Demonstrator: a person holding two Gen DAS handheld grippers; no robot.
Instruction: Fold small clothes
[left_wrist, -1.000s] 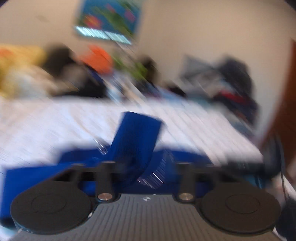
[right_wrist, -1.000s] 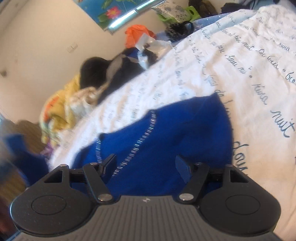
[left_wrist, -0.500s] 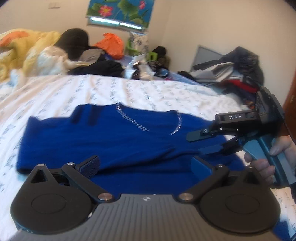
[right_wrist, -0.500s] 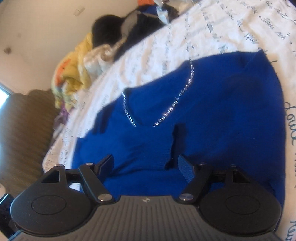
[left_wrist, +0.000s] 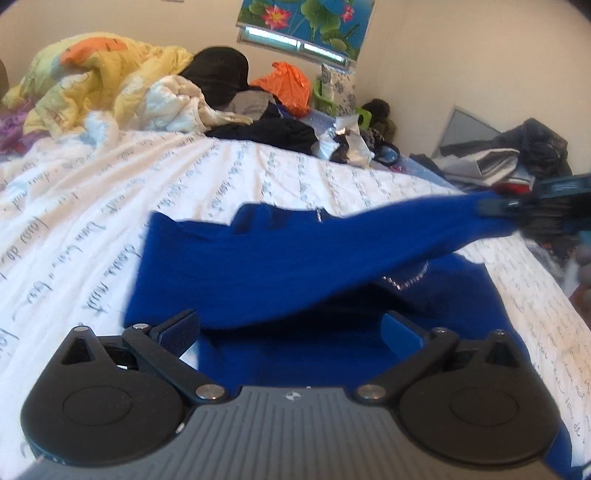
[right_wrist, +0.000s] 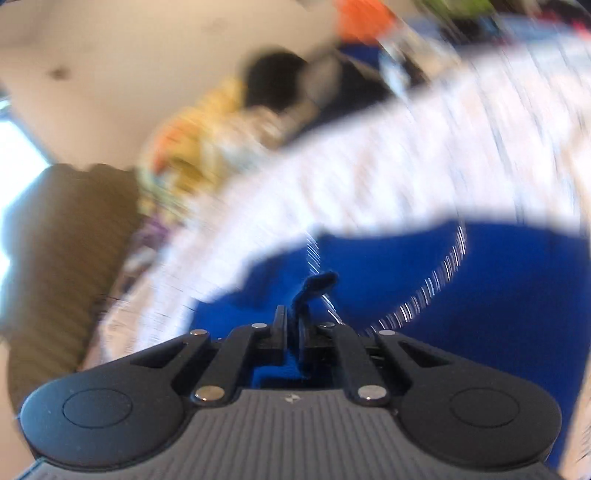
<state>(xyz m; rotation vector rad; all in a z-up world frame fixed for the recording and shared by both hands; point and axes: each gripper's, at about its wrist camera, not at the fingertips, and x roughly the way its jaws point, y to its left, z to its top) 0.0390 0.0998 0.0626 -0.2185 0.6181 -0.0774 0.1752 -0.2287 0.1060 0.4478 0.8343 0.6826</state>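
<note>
Now one blue sweater (left_wrist: 280, 273); right tool (right_wrist: 293, 328) clamps sleeve, left tool (left_wrist: 291, 332) gapes.

Bed under white sheet (left_wrist: 258, 177) printed with script, backed by plain beige wall (left_wrist: 461, 55). Lotus-print blind (left_wrist: 306, 22) above; yellow quilt (left_wrist: 96, 77) and heaped clothes (left_wrist: 266, 125) behind.
</note>
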